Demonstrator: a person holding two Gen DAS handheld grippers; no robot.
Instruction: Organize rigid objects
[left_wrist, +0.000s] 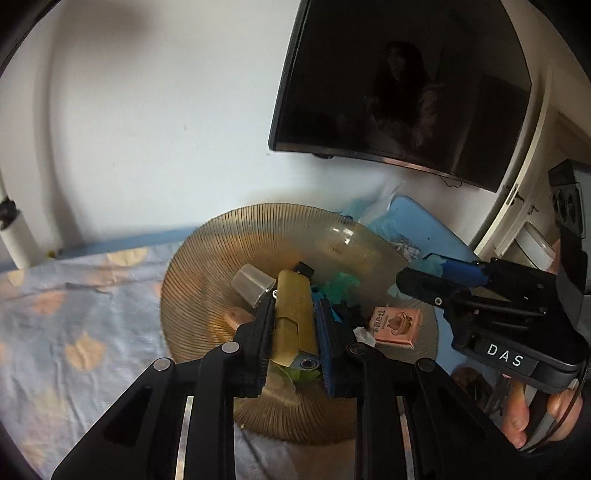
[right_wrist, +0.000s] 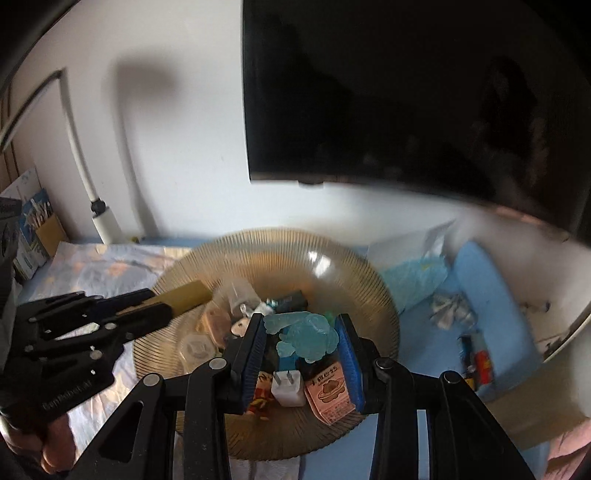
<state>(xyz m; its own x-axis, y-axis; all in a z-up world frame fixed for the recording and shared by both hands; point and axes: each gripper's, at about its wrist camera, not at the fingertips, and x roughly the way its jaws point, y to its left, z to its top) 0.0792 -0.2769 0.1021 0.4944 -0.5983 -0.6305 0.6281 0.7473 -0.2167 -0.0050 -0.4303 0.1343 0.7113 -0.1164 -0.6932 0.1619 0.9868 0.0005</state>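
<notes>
An amber ribbed glass bowl (left_wrist: 207, 266) (right_wrist: 280, 240) holds several small items on a patterned cloth. My left gripper (left_wrist: 294, 304) hangs over the bowl, shut on a gold rectangular bar (left_wrist: 295, 325), which stands lengthwise between the pads. In the right wrist view the left gripper (right_wrist: 159, 302) comes in from the left with the bar (right_wrist: 188, 295) sticking out past its tips. My right gripper (right_wrist: 302, 321) is shut on a translucent teal figure (right_wrist: 306, 336) above the bowl's near side. A pink box (right_wrist: 330, 391) (left_wrist: 395, 326) and a white plug (right_wrist: 288, 387) lie below it.
A dark TV (left_wrist: 406, 92) hangs on the white wall behind the bowl. A blue tray (right_wrist: 491, 295) with small clutter sits at the right. A white lamp post (right_wrist: 107, 221) and a box of swabs (right_wrist: 37, 225) stand at the far left. A clear cap (left_wrist: 253, 286) lies in the bowl.
</notes>
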